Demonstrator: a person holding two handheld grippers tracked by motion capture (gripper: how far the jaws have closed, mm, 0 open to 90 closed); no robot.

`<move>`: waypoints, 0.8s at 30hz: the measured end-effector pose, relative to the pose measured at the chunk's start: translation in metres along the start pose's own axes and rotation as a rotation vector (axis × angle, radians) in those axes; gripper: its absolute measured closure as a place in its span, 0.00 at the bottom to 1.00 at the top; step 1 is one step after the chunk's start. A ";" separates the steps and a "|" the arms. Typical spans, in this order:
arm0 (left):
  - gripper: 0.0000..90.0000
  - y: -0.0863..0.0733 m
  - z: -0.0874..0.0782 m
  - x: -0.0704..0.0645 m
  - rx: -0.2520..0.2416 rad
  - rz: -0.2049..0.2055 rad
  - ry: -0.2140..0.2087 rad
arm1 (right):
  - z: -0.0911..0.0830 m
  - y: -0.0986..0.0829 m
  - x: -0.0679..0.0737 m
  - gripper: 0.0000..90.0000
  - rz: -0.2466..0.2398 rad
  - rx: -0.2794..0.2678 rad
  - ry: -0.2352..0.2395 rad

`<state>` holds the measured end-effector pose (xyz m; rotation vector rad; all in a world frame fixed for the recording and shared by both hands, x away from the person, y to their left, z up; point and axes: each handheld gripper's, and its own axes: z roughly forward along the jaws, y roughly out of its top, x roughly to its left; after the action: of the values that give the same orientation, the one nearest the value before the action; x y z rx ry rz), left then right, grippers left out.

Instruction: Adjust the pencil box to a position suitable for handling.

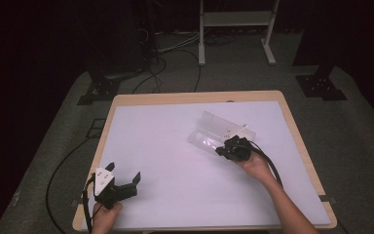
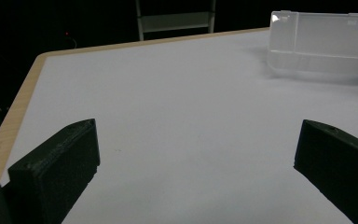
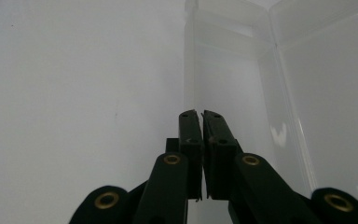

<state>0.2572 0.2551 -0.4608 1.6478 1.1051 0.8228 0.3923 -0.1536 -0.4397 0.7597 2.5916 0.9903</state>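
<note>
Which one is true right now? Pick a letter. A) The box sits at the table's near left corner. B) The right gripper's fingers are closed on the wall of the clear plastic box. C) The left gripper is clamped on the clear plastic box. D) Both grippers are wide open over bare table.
B: the right gripper has its fingers pressed together on the thin wall of the clear plastic box, while the left gripper stands open apart from it.

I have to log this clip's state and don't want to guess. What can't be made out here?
- Clear plastic box: high view too small to show contents or the small label's text.
- Box, left gripper view: right end cut off by the frame edge.
- Right gripper: jaws pressed on the box's wall edge; the thin clear wall between them is barely visible.
</note>
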 end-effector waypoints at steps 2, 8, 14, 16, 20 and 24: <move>0.00 0.000 0.000 0.000 -0.001 0.000 0.000 | 0.000 0.000 0.000 0.96 0.005 0.000 0.001; 0.00 0.000 0.000 0.000 -0.002 0.001 0.000 | -0.002 0.001 0.002 0.96 -0.007 -0.007 -0.011; 0.00 0.000 0.000 0.000 -0.001 -0.001 -0.001 | -0.009 0.004 0.004 0.97 -0.023 -0.041 -0.029; 0.00 0.000 0.000 0.000 -0.001 0.000 -0.001 | -0.012 0.004 0.005 0.97 -0.025 -0.046 -0.026; 0.00 0.000 0.000 0.000 -0.001 0.001 0.000 | -0.018 0.005 0.009 0.97 -0.032 -0.064 -0.021; 0.00 0.000 0.000 0.000 -0.002 0.001 0.000 | -0.024 0.007 0.013 0.97 -0.043 -0.089 -0.017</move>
<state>0.2572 0.2551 -0.4608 1.6474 1.1030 0.8243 0.3740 -0.1548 -0.4186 0.6847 2.5193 1.0737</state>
